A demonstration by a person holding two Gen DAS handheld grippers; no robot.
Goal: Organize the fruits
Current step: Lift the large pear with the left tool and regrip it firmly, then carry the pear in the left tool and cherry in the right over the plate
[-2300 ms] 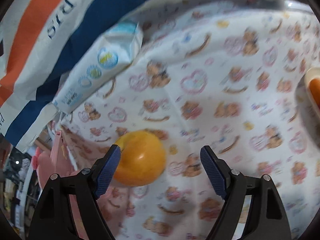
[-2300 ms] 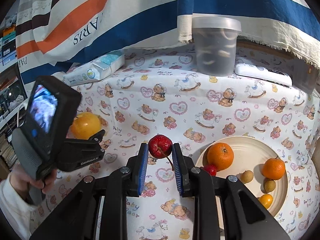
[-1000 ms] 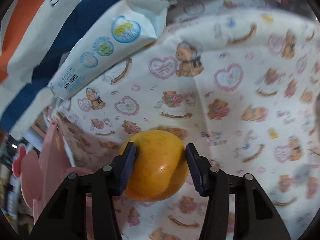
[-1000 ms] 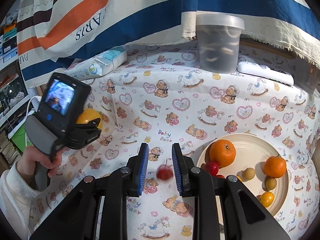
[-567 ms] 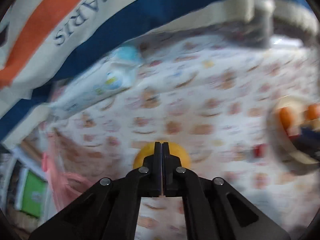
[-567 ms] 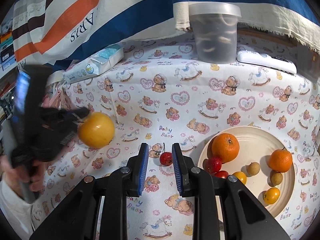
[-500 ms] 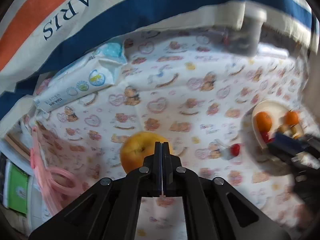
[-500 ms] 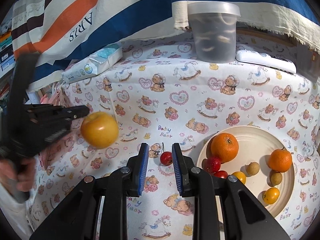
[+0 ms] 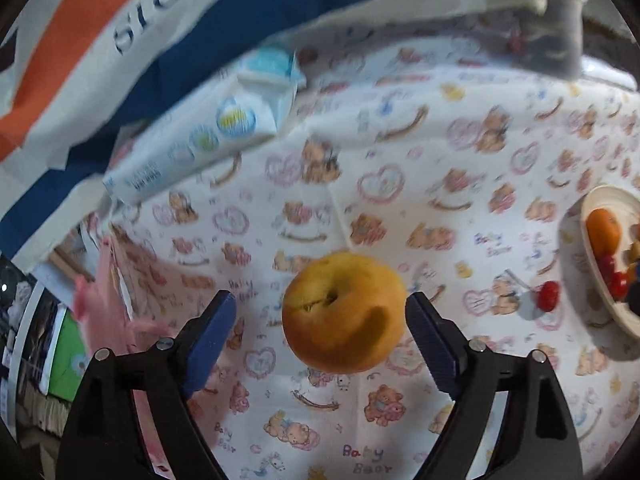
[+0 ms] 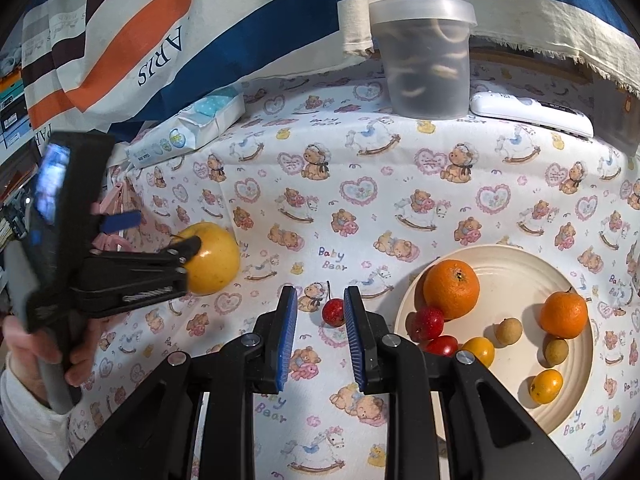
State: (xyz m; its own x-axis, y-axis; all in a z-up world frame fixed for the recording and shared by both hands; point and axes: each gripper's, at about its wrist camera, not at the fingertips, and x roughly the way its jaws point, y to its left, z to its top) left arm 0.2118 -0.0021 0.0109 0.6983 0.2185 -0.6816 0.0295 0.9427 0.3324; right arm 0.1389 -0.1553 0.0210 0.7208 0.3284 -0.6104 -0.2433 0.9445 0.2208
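Observation:
A yellow apple (image 9: 344, 312) sits on the bear-print cloth between the fingers of my left gripper (image 9: 320, 302). Its jaws are opening, and neither pad presses on the fruit. From the right wrist view the same apple (image 10: 212, 260) shows at the left, with the left gripper (image 10: 160, 232) reaching over it from a person's hand. My right gripper (image 10: 320, 292) has its jaws drawn close and grips nothing. A small red fruit (image 10: 334, 312) lies on the cloth just beyond its tips. A cream plate (image 10: 516, 264) at the right holds two oranges and several small fruits.
A pack of wipes (image 10: 188, 132), a lidded plastic tub (image 10: 426, 60) and a white remote (image 10: 532, 114) line the back of the table. A striped cloth (image 10: 160, 40) hangs behind them. Something pink (image 9: 112, 308) hangs at the table's left edge.
The left gripper squeezed the apple, then snapped shut empty with the apple ahead of it, and now stands wide around it. The red fruit dropped from the right gripper onto the cloth.

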